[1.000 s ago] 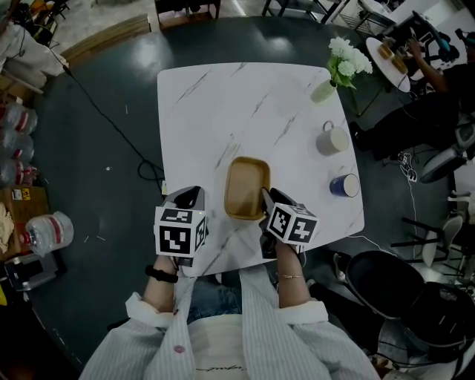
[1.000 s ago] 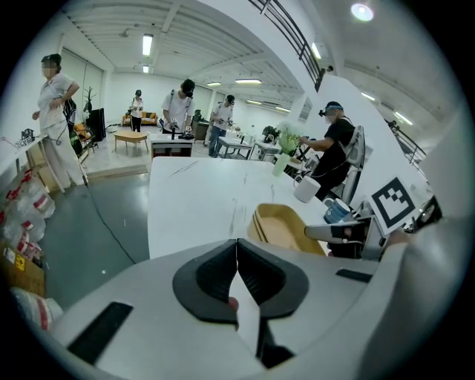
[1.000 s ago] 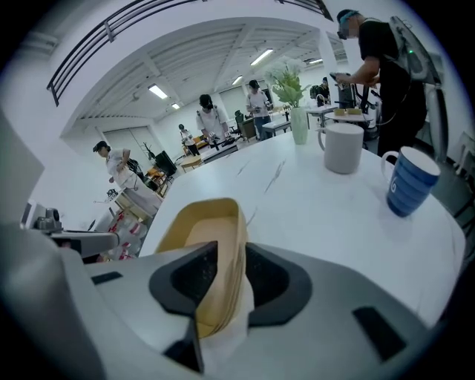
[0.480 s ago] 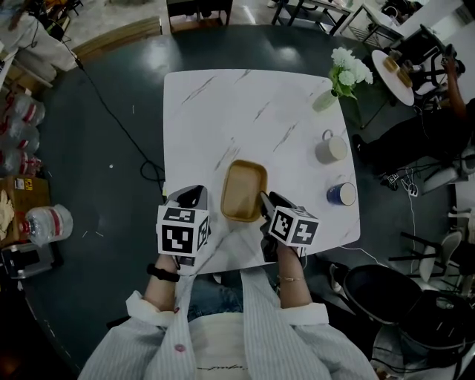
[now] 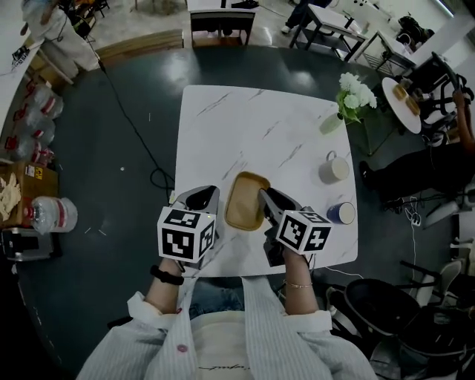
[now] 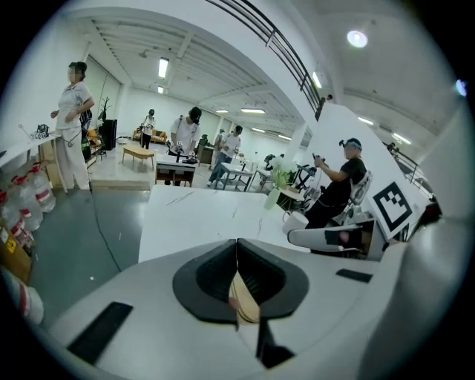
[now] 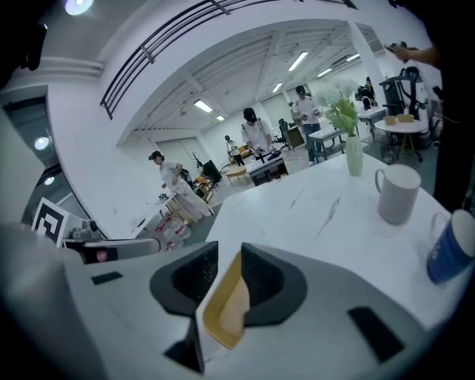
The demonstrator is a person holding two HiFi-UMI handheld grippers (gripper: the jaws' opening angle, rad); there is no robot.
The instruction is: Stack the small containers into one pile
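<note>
A tan, rounded-rectangular container (image 5: 245,200) lies on the white marble table (image 5: 245,126), near its front edge. My left gripper (image 5: 209,194) hangs just left of it and apart from it. Its jaws are shut on nothing, and the container (image 6: 243,300) shows beyond the left gripper (image 6: 237,249). My right gripper (image 5: 269,202) hangs over the container's right rim. Its jaws stand wide and have just been closing a little. In the right gripper view the container's wall (image 7: 223,315) shows in the gap of the right gripper (image 7: 230,252), with no pad seen pressing on it.
A white mug (image 5: 334,168), a blue cup (image 5: 343,213) and a vase of white flowers (image 5: 349,100) stand along the table's right side. A chair (image 5: 223,21) stands behind the table. A cable (image 5: 133,126) crosses the dark floor at left. People stand further back in the room.
Both grippers have risen toward the head camera and look larger. The container lies where it was on the table. The head camera has shifted, so the table sits lower in the picture.
</note>
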